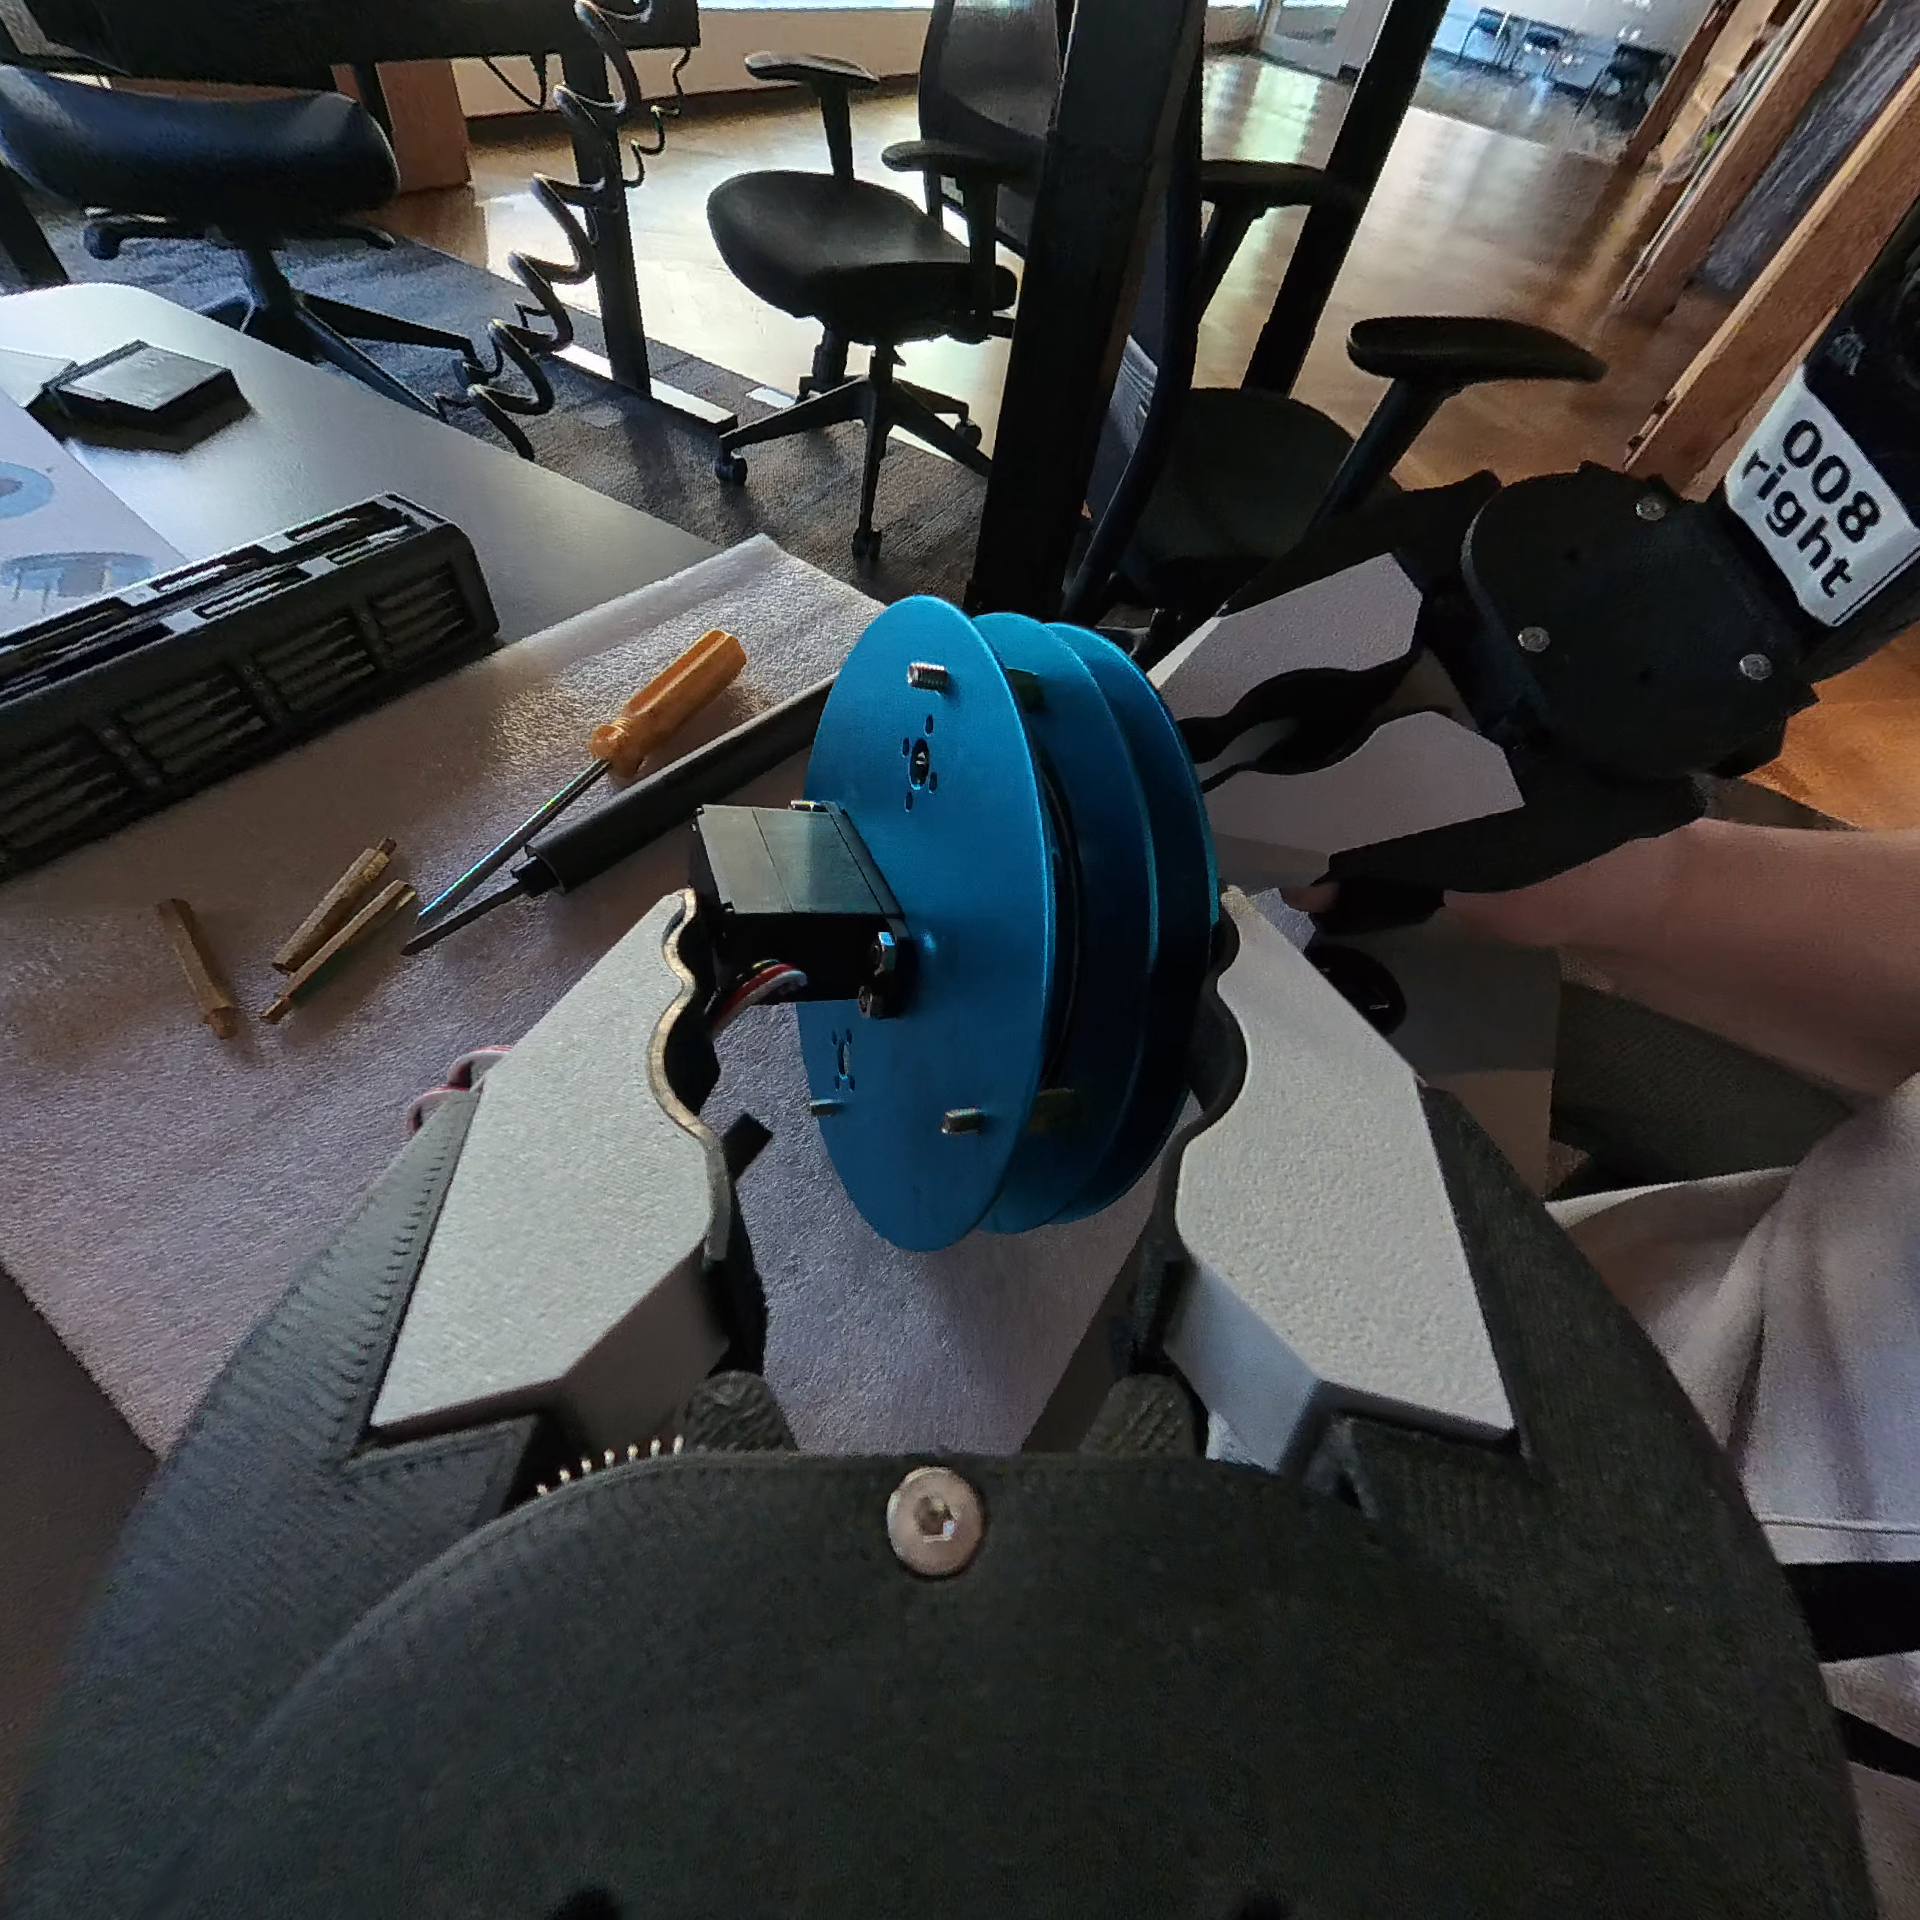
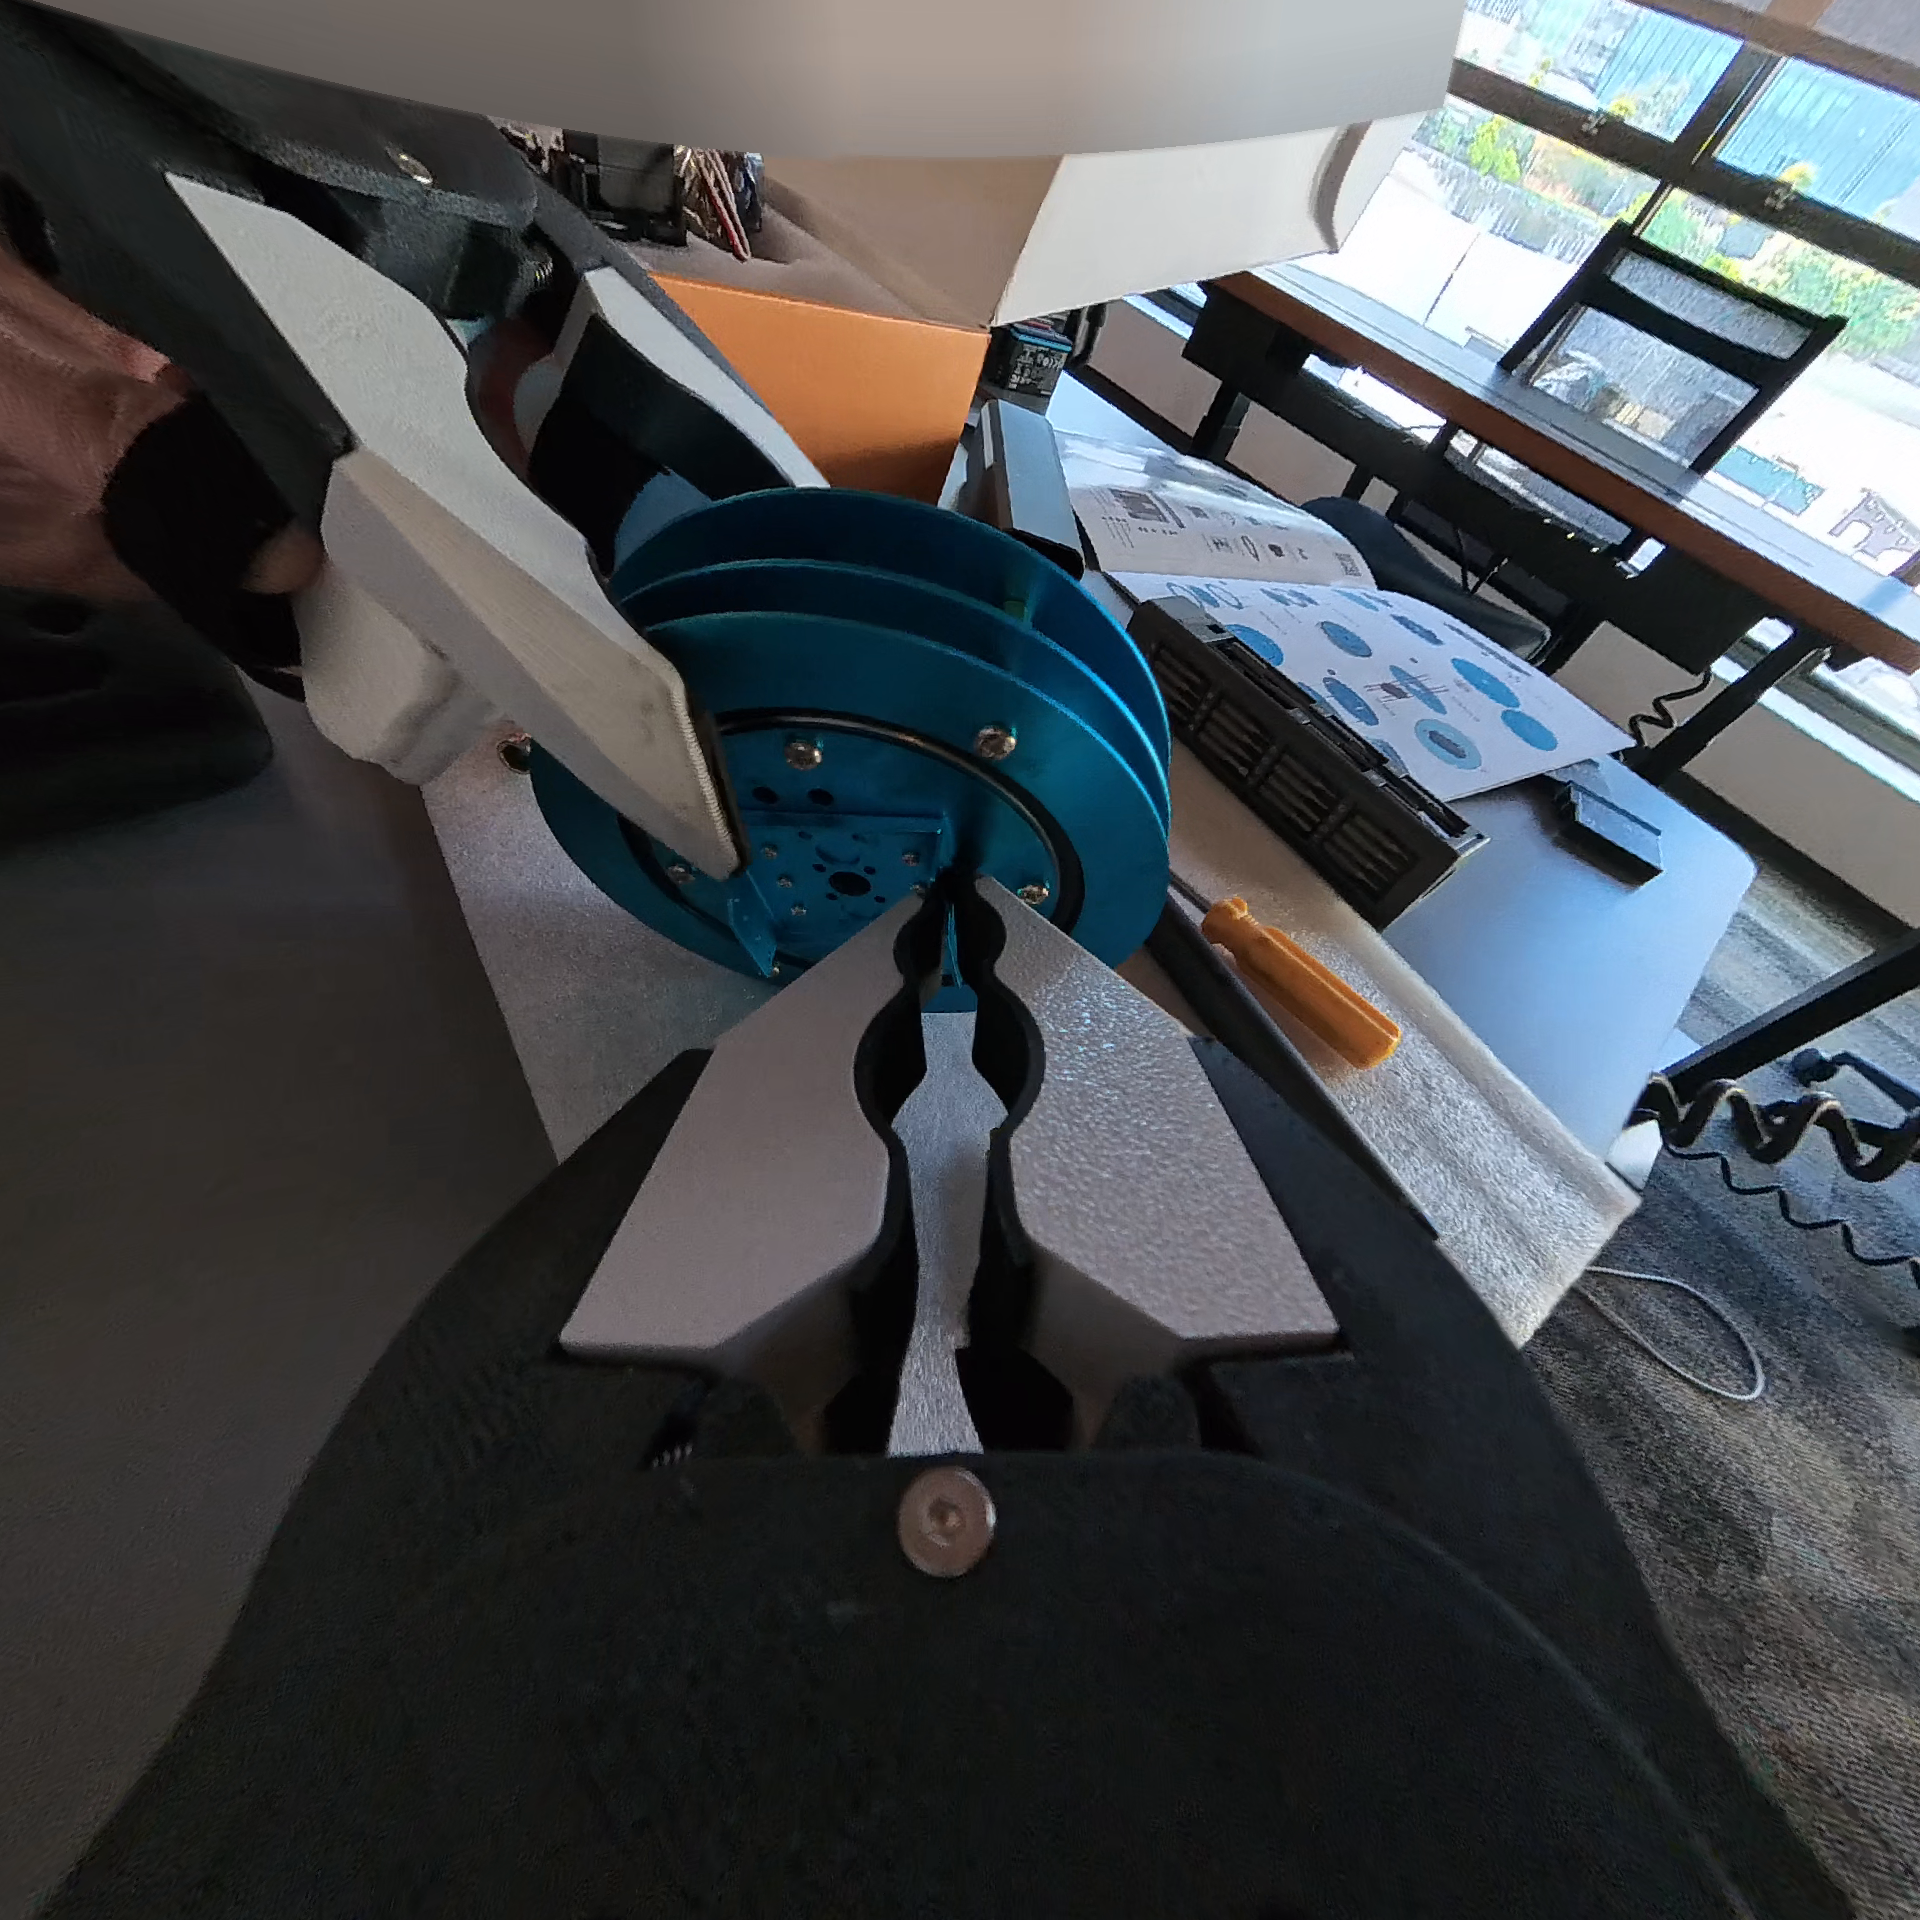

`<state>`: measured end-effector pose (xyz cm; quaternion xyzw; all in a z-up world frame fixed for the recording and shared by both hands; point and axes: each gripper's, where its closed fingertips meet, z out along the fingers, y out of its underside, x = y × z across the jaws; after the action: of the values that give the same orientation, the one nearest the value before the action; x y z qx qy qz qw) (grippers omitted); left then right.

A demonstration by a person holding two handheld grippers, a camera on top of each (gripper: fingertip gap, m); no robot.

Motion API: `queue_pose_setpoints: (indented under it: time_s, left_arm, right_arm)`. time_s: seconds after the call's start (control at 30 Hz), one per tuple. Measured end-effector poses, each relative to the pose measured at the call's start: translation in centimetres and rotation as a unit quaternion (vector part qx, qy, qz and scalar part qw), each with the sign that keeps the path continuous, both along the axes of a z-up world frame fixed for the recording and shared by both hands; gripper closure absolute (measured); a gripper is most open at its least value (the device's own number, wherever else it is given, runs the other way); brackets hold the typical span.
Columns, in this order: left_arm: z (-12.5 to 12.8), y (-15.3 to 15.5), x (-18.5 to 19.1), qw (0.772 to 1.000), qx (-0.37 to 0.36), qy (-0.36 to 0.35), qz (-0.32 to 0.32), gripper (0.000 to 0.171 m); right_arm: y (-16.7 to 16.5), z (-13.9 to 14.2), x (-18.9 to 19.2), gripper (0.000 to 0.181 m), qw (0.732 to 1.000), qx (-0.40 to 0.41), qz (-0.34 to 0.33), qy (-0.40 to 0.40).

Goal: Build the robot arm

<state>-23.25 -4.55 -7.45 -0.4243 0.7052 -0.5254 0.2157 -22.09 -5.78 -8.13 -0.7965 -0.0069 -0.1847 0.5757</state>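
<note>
Blue disc assembly [image 1: 997, 925]: three stacked blue metal discs standing on edge over the grey foam mat [image 1: 208, 1122], held between both grippers; black servo block [image 1: 790, 883] bolted to its near face in the left wrist view.
Left gripper [image 1: 951, 1039]: jaws spread wide and clamped across the stack, one finger on the servo side, the other against the far disc; in the right wrist view one white finger [image 2: 540, 665] lay flat on the hub face.
Right gripper [image 2: 951, 904]: jaws nearly together, tips pinched on a thin dark part at the blue hub plate [image 2: 842, 873]; what the part was could not be made out.
Hand [image 1: 1714, 935]: a bare forearm behind the right gripper's body.
Brass standoffs [image 1: 312, 935]: four or so lay loose on the mat, left of the assembly.
Screwdrivers: orange-handled screwdriver [image 1: 665, 707] and black-handled driver [image 1: 665, 810] lay side by side on the mat, tips towards the standoffs.
Bit case [image 1: 229, 644]: black, slotted, open on the table beyond the mat.
Instruction sheet [image 2: 1403, 686]: printed paper beside the case.
Small black box [image 1: 140, 395]: farther back on the table.
Office chairs [image 1: 862, 249]: black, on the floor past the table edge.
</note>
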Motion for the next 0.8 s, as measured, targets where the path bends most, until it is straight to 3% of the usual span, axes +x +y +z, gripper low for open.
queue_pose_setpoints:
  time_s: [0.23,0.43,0.67,0.8]
  left_arm:
    - [-0.3,0.05,-0.35,0.999,0.047,0.004,0.007,0.081]
    - [-0.15,0.13,-0.33,1.0,0.023,-0.003,0.001,0.08]
    - [-0.16,0.49,-0.39,1.0,0.006,0.003,-0.006,0.08]
    - [0.65,0.94,-1.04,1.0,0.013,-0.008,0.008,0.085]
  right_arm:
    - [0.1,-0.03,-0.14,0.181,0.999,0.004,-0.044,0.019]
    - [0.12,0.08,-0.14,0.181,0.999,0.014,-0.037,0.022]
    - [0.5,0.28,-0.29,0.18,0.996,-0.034,0.012,-0.084]
    - [0.68,0.3,-0.38,0.179,0.999,-0.022,0.021,-0.009]
